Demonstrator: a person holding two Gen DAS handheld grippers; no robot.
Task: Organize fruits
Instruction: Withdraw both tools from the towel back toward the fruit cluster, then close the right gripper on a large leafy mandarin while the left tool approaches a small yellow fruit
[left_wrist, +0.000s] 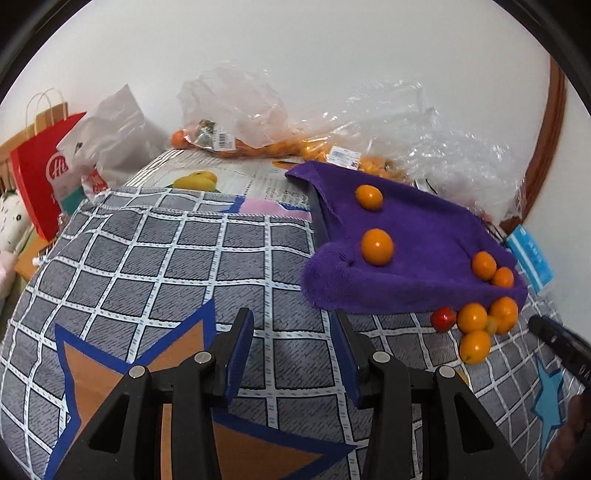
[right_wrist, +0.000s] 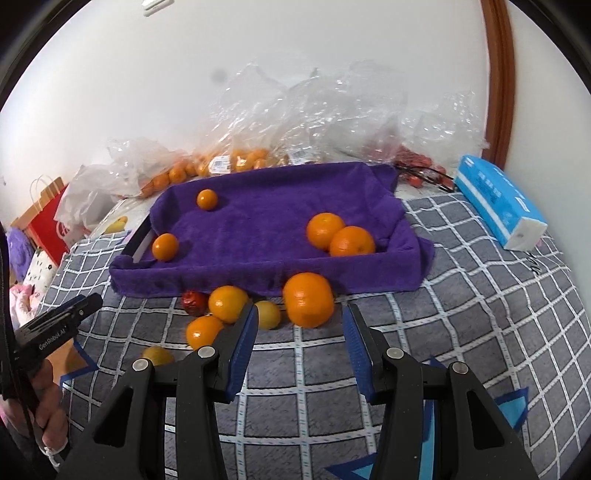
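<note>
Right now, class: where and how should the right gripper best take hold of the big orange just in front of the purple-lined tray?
Probably grip the big orange across its widest middle, coming from the near side, where the open right gripper already faces it. The purple-lined tray blocks the far side, a small yellowish fruit crowds one flank.

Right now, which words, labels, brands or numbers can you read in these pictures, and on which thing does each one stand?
"GenRobot.AI": on the left gripper's black body.
"Hi", cut off: white logo on the red paper bag.
Price stickers on the plastic fruit bags: too small to read.
Print on the blue tissue pack: blurred.
Print on the fruit picture sheet: too small.
</note>
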